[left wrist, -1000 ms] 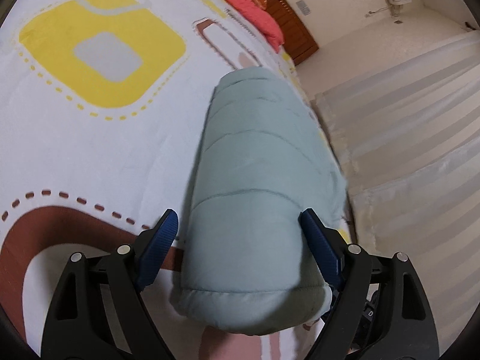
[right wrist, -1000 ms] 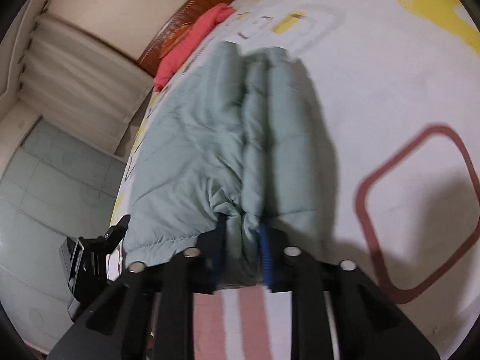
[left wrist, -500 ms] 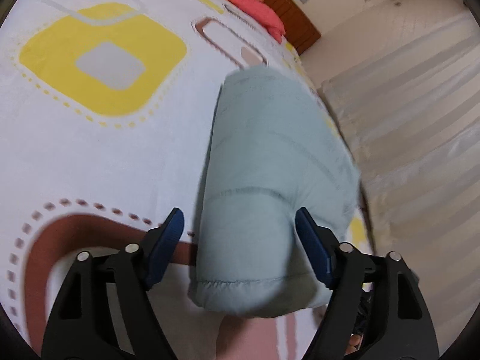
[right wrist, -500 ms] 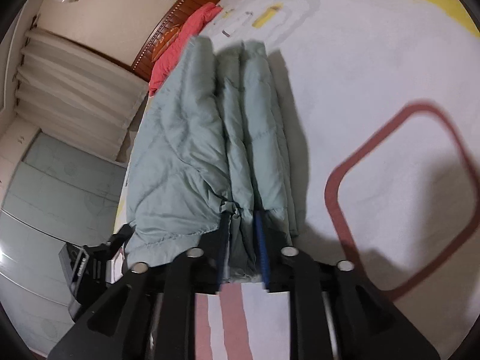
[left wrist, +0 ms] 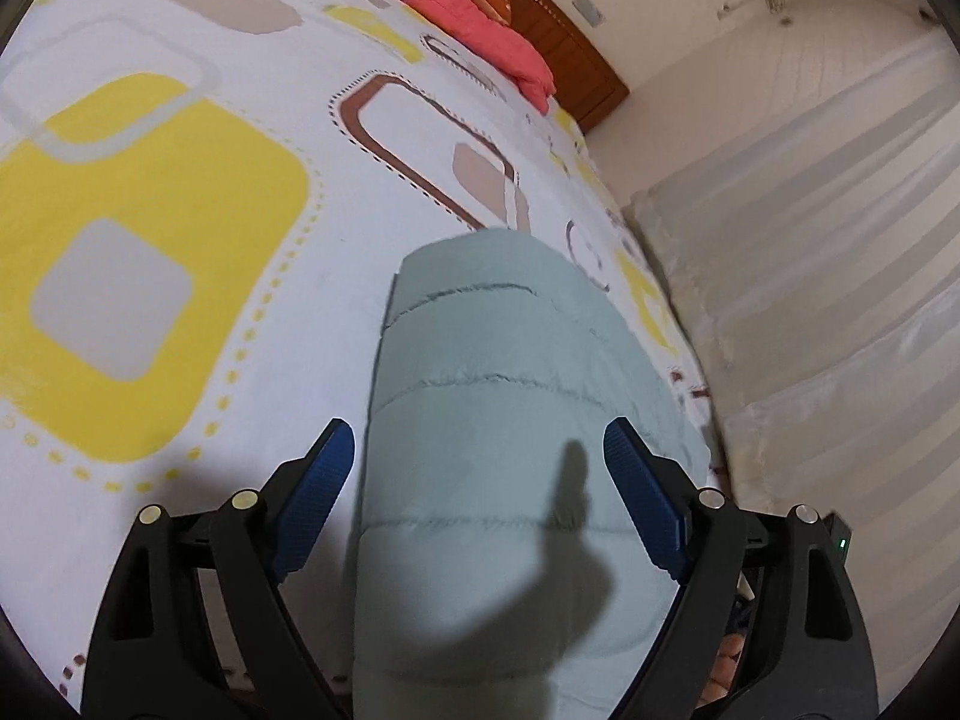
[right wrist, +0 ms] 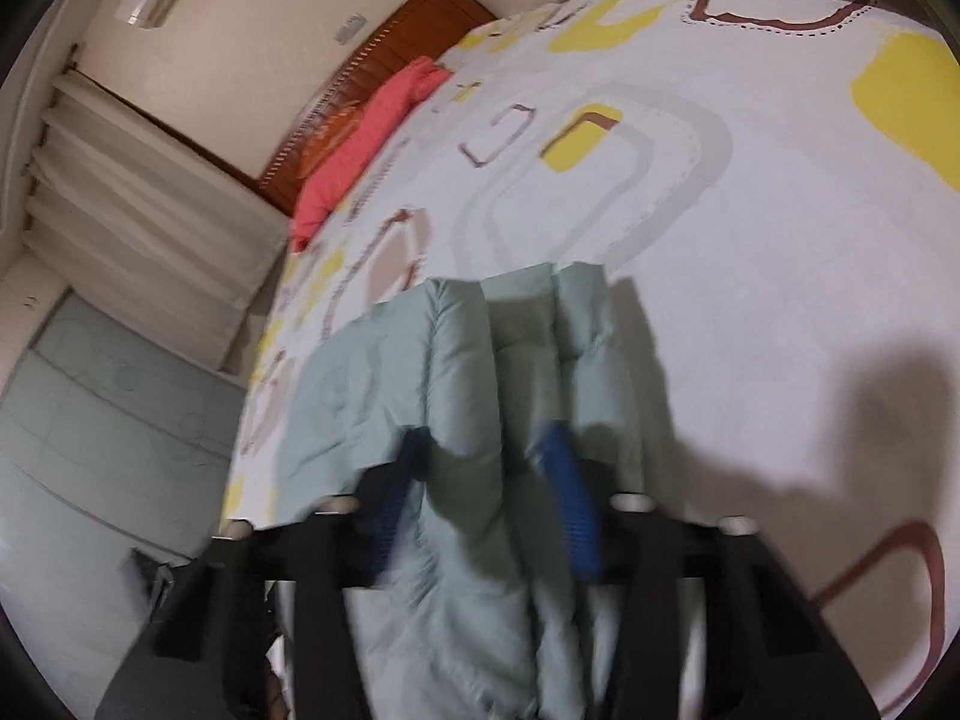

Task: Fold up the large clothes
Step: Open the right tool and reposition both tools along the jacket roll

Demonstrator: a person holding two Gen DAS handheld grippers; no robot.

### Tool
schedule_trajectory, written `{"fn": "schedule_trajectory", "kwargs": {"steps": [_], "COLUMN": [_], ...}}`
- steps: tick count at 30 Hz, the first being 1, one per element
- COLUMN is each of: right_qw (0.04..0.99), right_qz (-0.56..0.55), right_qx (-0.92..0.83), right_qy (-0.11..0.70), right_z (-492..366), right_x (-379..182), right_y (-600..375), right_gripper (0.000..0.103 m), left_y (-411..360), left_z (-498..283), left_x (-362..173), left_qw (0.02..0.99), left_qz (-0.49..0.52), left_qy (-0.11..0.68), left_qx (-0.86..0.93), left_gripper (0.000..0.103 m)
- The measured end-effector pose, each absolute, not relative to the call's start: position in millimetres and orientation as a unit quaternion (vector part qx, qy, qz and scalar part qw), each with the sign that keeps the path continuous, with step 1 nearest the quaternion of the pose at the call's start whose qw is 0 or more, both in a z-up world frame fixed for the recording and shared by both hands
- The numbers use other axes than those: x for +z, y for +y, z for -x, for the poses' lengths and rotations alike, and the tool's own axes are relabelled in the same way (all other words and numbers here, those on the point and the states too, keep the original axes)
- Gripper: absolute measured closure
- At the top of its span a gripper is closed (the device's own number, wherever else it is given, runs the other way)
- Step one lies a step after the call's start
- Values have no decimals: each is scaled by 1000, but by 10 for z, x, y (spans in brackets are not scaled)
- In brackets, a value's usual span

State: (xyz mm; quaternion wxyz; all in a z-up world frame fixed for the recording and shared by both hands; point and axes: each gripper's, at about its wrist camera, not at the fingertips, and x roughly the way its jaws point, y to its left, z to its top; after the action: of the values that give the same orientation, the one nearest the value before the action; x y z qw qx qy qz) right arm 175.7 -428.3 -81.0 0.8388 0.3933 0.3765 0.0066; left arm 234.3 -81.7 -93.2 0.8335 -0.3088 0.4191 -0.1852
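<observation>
Lengthwise, the folded jacket (left wrist: 510, 450) runs straight ahead along the bed (left wrist: 180, 330) edge — left gripper (left wrist: 480, 468) spread astride it, right gripper (right wrist: 486, 480) closing on its layers.

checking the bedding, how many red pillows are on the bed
1 red pillow, at the far end of the bed against the headboard; more may lie out of view.

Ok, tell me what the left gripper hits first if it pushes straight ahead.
Most likely the folded pale green puffer jacket, lying between the open left gripper pads and running ahead of it on the patterned bedspread. Depth is uncertain.
</observation>
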Motion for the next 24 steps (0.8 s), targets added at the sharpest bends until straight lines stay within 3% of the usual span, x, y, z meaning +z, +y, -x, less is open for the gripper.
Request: {"fn": "schedule_trajectory", "kwargs": {"steps": [2, 6, 10, 14, 17, 18, 19, 21, 24], "right_qw": [833, 826, 821, 827, 825, 826, 828, 833, 830], "right_qz": [-395, -395, -411, -401, -415, -418, -421, -422, -434], "right_qx": [-3, -16, -9, -5, 4, 5, 3, -1, 2], "right_qy": [388, 401, 396, 396, 384, 379, 372, 358, 349], "right_z": [-1831, -1893, -1890, -1904, -1774, -1726, -1699, -1603, -1493], "right_x": [-925, -1177, -1351, -1297, -1189, -1157, -1111, -1049, -1054], "right_y": [-4306, -4334, -4386, -4380, -4416, -4434, -4447, -4483, -4522], "right_gripper": [77, 82, 84, 83, 78, 71, 54, 32, 32], "left_y": [-907, -1067, -1229, -1146, -950, -860, -800, -642, -593], "left_z": [-2402, -2489, -2472, -2490, -2468, -2454, -2431, -2367, -2298], "left_x": [-1004, -1282, -1285, -1300, -1312, -1317, -1318, -1326, -1350], "left_qw": [835, 817, 846, 838, 813, 804, 797, 781, 761], "left_qz": [289, 274, 213, 234, 291, 317, 336, 383, 412], "left_qy": [437, 478, 461, 461, 469, 470, 468, 461, 466], "left_qx": [-170, -170, -161, -176, -183, -180, -179, -177, -185], "left_gripper": [24, 23, 23, 23, 21, 19, 17, 14, 11]}}
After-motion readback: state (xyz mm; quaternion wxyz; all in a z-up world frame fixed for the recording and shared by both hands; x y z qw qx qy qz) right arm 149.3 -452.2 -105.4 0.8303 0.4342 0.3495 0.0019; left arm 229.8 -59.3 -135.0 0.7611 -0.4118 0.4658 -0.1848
